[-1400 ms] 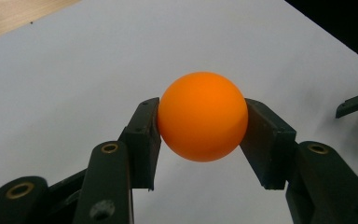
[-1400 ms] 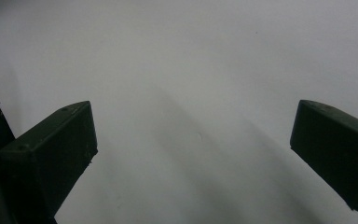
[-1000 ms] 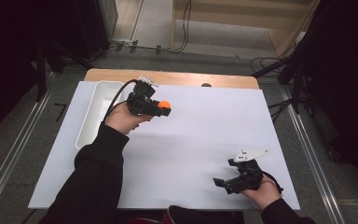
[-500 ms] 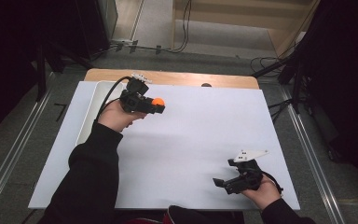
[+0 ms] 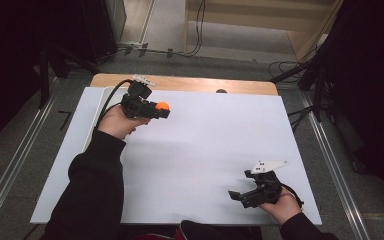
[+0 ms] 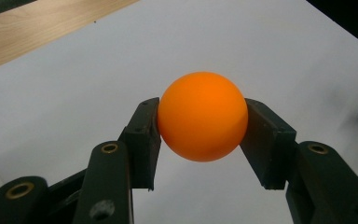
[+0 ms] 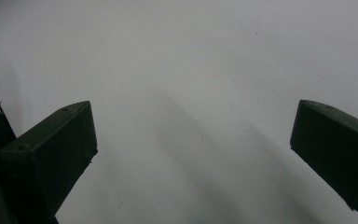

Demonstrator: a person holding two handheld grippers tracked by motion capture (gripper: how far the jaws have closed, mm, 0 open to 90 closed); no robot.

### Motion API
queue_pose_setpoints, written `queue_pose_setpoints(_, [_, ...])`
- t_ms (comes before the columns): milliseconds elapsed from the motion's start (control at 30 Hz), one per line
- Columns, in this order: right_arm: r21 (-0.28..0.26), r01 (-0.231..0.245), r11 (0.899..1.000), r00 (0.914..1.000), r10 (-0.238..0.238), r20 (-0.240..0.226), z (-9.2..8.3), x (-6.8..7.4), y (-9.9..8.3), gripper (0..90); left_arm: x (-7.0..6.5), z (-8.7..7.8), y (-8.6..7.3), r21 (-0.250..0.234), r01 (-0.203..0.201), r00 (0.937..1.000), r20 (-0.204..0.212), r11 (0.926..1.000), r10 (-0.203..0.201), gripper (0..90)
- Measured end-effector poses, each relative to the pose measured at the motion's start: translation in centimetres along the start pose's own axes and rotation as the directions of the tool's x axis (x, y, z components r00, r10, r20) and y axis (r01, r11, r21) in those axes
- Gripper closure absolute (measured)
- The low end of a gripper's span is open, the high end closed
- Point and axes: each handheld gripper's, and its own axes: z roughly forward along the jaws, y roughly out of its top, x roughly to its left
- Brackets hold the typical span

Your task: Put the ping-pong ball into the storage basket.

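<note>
While the ball [image 6: 202, 116] is clamped in the left tool [image 5: 161, 110] at ten o'clock above the worktop [image 5: 205, 150], pickup is judged done; placement remains. The right tool [image 5: 240, 196] is spread wide, empty.

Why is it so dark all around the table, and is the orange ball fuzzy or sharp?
High view: light falls on the white table top, surroundings stay black. Left gripper view: the orange ball is sharp and evenly lit, without glare. Right gripper view: dim and grey, soft shadows streaking the sheet.
</note>
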Motion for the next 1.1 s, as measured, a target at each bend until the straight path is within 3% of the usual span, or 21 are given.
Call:
queue_pose_setpoints(533, [0.005,-0.003,1.0,1.0,0.003,-0.001,0.0,0.0,0.0,0.0,1.6,-1.1,-0.4,-0.021,0.036,0.9987,-0.035,0.9991,-0.037,50.5])
queue_pose_setpoints(700, [0.005,-0.002,1.0,1.0,0.002,-0.002,0.0,0.0,0.0,0.0,2.0,-1.2,-0.5,-0.01,0.027,0.998,-0.058,0.9996,-0.027,50.5])
queue_pose_setpoints(1100, [0.006,-0.002,1.0,1.0,0.002,-0.003,0.0,0.0,0.0,0.0,3.1,-2.5,-0.9,-0.045,0.058,0.9958,-0.068,0.9973,-0.061,50.5])
